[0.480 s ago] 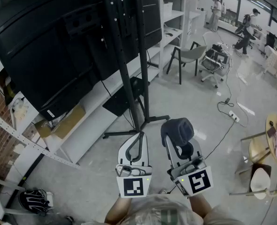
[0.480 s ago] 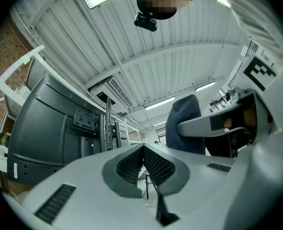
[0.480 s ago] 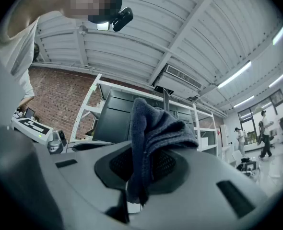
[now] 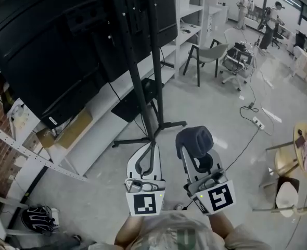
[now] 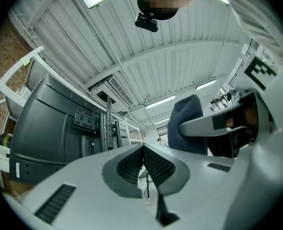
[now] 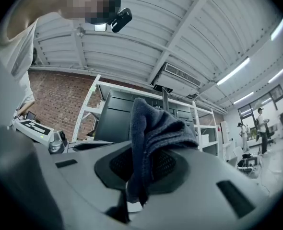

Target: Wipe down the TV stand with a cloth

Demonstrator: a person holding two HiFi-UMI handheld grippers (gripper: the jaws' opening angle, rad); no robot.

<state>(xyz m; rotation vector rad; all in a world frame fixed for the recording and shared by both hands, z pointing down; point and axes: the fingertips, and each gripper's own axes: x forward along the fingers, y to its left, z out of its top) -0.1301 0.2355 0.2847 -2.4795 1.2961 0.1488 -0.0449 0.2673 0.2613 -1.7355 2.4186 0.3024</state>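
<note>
Your right gripper [image 6: 140,169] has its jaws clamped on the cloth [image 6: 153,123], a dark blue rag pinched by a fold low between them, with the rest bunched up and flopping over the jaw ends. It looks soft, light and limp, so expect it to drape and wrap around a post rather than push back. The hold seems right where it is: deep in a doubled fold, with the loose bulk forward to do the wiping. Your left gripper [image 5: 144,152] has its jaws pressed together with nothing between them. Both grippers hang in front of you above the floor [image 4: 210,113], apart from the TV stand [image 4: 139,82], whose black uprights and base legs rise just ahead, carrying the TV [image 4: 44,46].
</note>
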